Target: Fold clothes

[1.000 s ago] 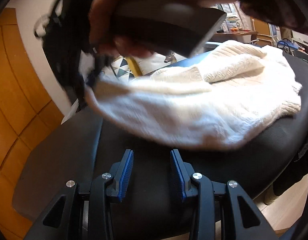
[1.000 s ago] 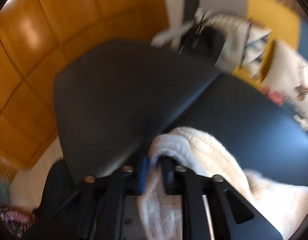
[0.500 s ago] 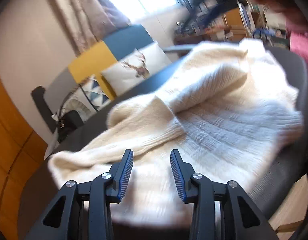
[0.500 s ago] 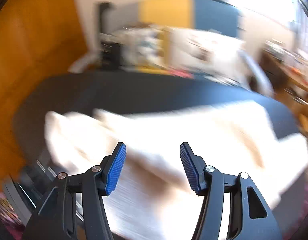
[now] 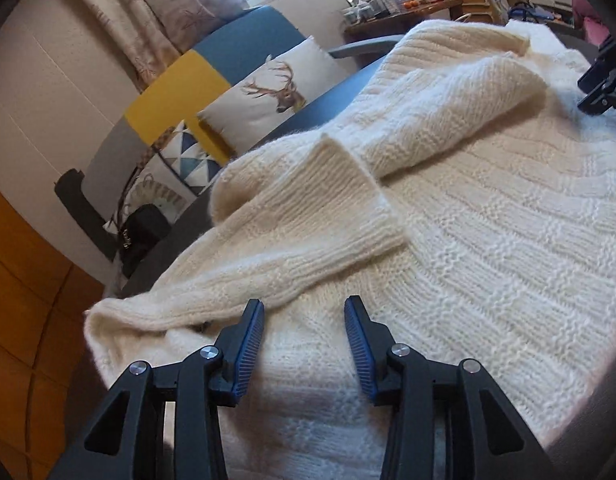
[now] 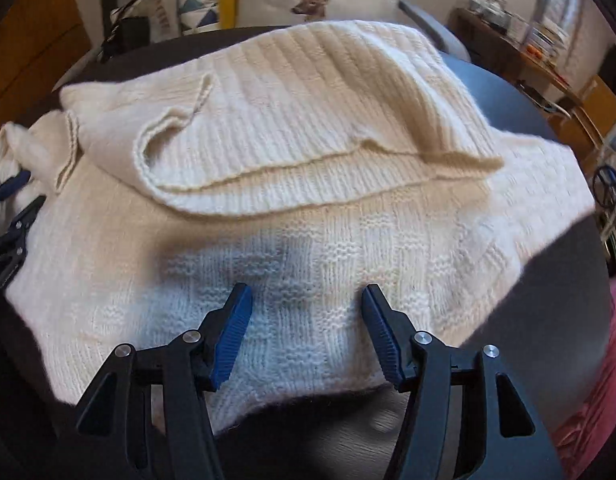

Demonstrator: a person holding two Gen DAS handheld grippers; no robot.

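With the cream chunky-knit wool sweater (image 6: 308, 216) spread on the dark round table (image 6: 548, 264), 1 sleeve (image 5: 308, 220) folded across it, the left gripper (image 5: 304, 334) and right gripper (image 6: 306, 330) hover wide apart and empty, so the next fold likely needs a hem grasp.

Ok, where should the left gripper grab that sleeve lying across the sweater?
Probably the ribbed cuff of the sleeve. It stands slightly raised off the sweater, giving a free edge to pinch. The left gripper, jaws open, could come from the near side, straight ahead.
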